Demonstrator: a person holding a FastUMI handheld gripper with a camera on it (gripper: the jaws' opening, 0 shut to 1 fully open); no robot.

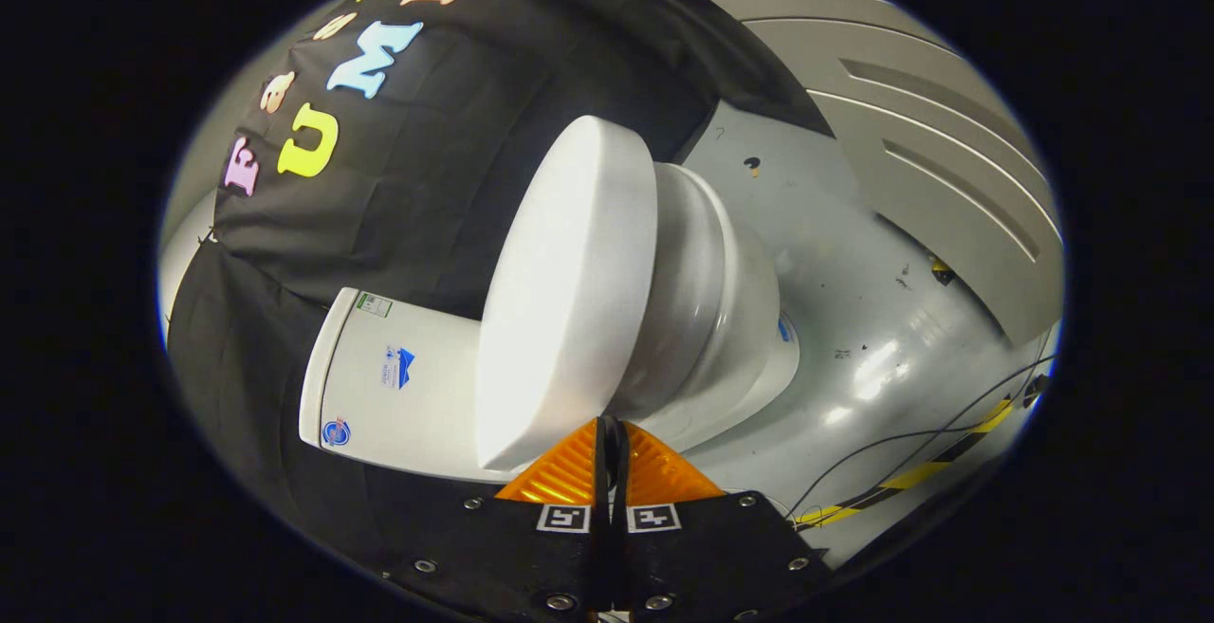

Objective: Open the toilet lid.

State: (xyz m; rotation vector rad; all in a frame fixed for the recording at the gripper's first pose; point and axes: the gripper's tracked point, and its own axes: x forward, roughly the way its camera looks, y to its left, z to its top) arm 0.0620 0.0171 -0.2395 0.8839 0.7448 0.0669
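Tool [610, 429] fingers together, seemingly touching toilet lid [560, 291] edge.

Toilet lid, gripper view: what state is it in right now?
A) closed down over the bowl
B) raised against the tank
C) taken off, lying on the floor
A: the toilet lid lies flat over the bowl, no gap showing between them, with the tank behind it. The claw sits with its fingers together just short of the lid's front edge, gripping nothing.
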